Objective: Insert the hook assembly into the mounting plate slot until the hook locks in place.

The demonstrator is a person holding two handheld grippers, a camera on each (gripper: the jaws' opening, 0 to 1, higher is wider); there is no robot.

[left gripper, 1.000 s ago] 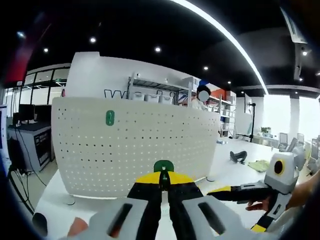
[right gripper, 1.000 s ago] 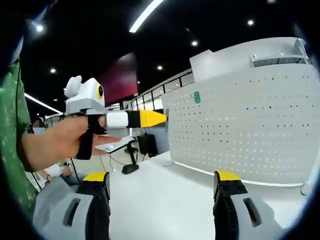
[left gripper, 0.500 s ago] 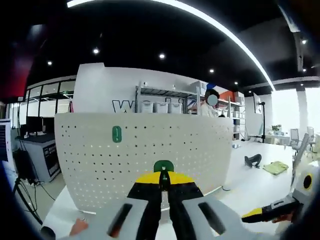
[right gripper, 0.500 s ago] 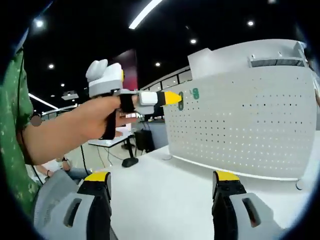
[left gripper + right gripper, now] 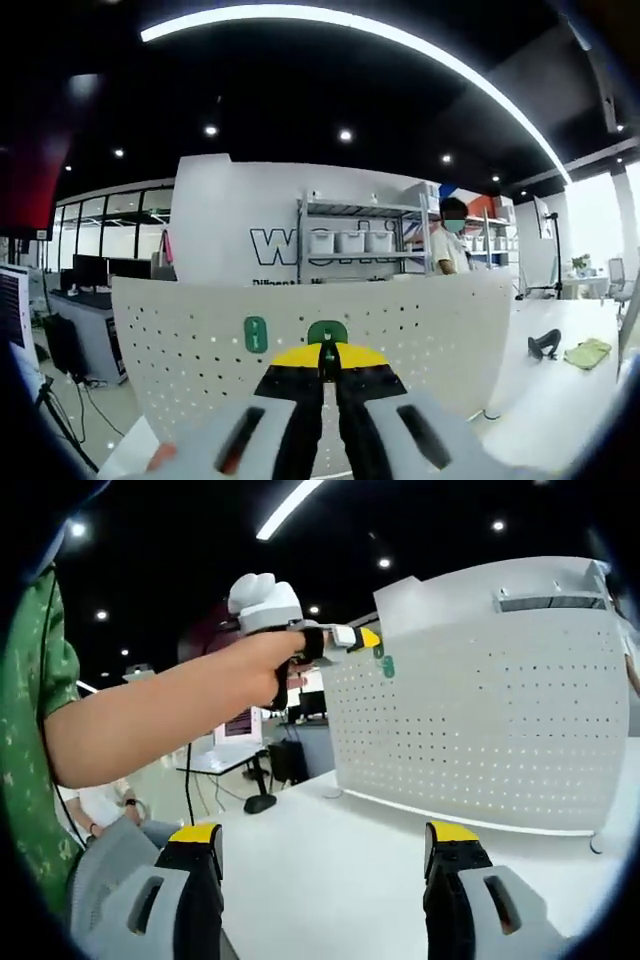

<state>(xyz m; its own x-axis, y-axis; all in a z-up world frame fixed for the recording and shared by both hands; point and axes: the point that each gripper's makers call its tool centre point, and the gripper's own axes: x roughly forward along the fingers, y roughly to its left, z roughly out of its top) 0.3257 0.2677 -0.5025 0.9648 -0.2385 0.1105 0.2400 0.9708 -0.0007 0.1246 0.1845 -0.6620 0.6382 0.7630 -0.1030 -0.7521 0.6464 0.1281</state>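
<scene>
At pegboard (image 5: 400, 340): left gripper (image 5: 327, 362) fingers pinching green hook (image 5: 327, 332); right gripper (image 5: 318, 855) fingers spread. Approach step; next, align hook with slot.

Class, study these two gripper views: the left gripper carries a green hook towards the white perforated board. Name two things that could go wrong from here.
1. The left gripper pinches the green hook by a small part, so it may twist or slip as it meets the perforated board.
2. Another green piece already sits on the board beside the hook, so the two may collide.
The right gripper stands open, not bracing the board.
</scene>
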